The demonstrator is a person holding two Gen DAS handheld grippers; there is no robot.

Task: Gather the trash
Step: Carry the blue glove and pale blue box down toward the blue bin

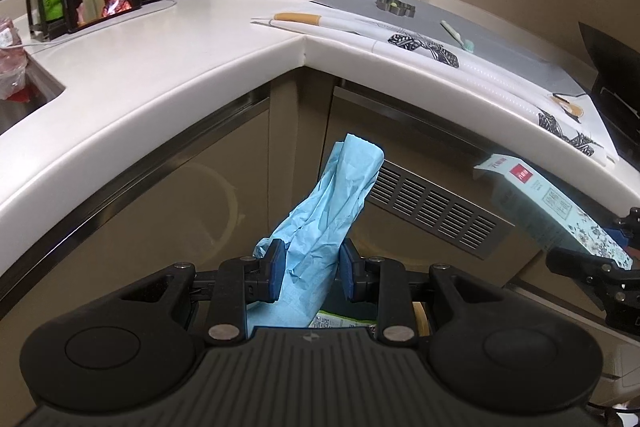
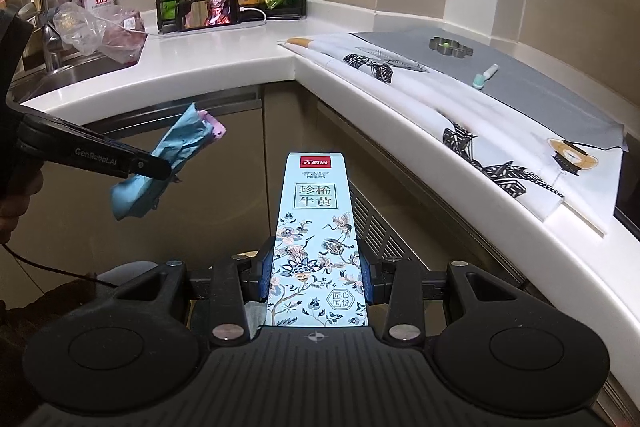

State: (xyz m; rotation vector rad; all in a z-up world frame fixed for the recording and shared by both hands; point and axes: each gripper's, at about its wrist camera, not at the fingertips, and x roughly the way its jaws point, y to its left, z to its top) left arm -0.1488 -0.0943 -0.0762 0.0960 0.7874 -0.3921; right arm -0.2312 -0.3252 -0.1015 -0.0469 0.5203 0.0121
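Left tongs (image 1: 312,269) pinch a crumpled blue wrapper (image 1: 324,215), held in the air before the counter (image 1: 160,75) corner. At three o'clock from it, right tongs (image 2: 318,273) pinch a flowered box (image 2: 318,239), also below the counter's edge.

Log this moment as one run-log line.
left gripper: shut on blue wrapper | right gripper: shut on long box | both held below counter edge

Counter edge (image 2: 400,131) hems right; cabinet front (image 1: 168,211) ahead, seemingly near.
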